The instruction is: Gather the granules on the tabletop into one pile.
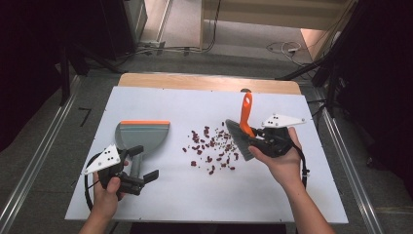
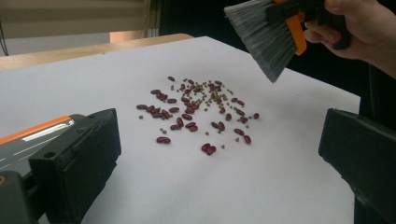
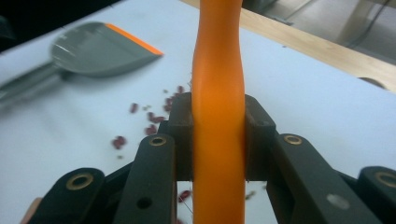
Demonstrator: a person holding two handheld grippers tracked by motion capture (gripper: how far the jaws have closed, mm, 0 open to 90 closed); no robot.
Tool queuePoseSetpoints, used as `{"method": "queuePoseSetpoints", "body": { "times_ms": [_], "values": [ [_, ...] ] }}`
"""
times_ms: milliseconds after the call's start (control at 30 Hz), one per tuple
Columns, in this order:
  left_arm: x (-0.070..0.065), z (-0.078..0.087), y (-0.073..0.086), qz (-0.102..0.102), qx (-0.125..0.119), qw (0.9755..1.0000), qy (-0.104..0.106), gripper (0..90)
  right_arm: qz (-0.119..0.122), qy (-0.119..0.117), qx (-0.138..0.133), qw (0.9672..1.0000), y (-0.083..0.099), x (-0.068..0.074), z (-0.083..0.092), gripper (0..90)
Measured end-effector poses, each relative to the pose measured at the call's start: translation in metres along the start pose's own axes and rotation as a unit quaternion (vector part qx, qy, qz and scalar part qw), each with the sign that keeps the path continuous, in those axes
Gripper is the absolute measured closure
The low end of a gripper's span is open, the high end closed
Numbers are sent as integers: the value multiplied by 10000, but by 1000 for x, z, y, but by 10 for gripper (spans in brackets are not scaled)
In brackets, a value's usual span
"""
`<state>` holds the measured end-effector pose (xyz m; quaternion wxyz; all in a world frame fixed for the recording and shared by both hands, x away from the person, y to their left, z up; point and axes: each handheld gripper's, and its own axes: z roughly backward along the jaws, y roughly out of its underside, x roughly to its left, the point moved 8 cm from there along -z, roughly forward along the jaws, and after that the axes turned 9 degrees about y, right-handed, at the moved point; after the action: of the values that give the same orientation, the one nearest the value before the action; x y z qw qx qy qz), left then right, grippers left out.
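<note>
Red beans and small green ones lie scattered mid-board, also seen as beans from the left gripper view. My right gripper is shut on the orange handle of a brush. The brush's grey bristles hang tilted just right of the beans, raised off the board as the bristles show. A grey dustpan with an orange lip lies flat at the left. My left gripper stands open at the dustpan's handle, its jaws wide apart, with the dustpan beside its left jaw.
The white board lies on a wooden table between metal rails. A hand holds the right gripper above the board's far corner. Cables lie on the floor beyond the table.
</note>
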<state>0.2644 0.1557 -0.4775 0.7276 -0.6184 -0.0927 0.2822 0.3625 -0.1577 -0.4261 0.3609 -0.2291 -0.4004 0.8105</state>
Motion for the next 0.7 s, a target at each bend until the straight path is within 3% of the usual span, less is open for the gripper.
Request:
{"method": "queuePoseSetpoints", "body": {
  "times_ms": [200, 300, 333, 400, 433, 467, 533, 700],
  "values": [
    [1, 0, 2, 6, 25, 10000, -11, 2, 250, 306, 303, 9988, -8, -15, -18, 690],
    [2, 0, 3, 26, 40, 10000, -16, 1, 406, 506, 497, 9967, -12, -22, -31, 690],
    [2, 0, 4, 31, 53, 10000, -10, 2, 556, 691, 656, 9939, -13, -27, -41, 690],
    [2, 1, 4, 37, 53, 10000, -23, 1, 618, 759, 758, 9923, -13, -29, -47, 690],
    [2, 1, 4, 55, 47, 10000, -28, 2, 733, 882, 945, 9889, -13, -33, -57, 690],
    [2, 2, 4, 63, 33, 10000, -20, 2, 733, 882, 945, 9889, -13, -33, -57, 690],
    [2, 2, 5, 92, 24, 10000, -6, 2, 863, 1034, 1141, 9843, -11, -39, -69, 690],
    [0, -2, 7, 96, 72, 9999, 41, 2, 925, 1239, 1487, 9767, -9, -47, -88, 689]
  ]
}}
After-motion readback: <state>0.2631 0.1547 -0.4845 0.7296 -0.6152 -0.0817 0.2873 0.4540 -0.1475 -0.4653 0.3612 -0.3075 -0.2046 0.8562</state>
